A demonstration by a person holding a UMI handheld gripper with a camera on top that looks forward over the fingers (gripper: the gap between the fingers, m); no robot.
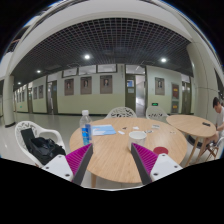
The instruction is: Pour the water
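A clear water bottle (86, 127) with a blue label stands upright on the round wooden table (112, 155), on its left side beyond my left finger. A white cup (137, 134) stands near the table's middle, and a red cup (160, 152) stands on the right, just beyond my right finger. My gripper (112, 163) is open and empty. Its magenta pads (80, 157) are spread wide over the near edge of the table, with only bare tabletop between them.
A blue paper (103, 130) lies beside the bottle. White chairs (37, 140) stand around the table, the left one bearing a dark bag. A second round table (191, 123) stands at the right, with a person (218, 112) beside it. A corridor wall with doors lies behind.
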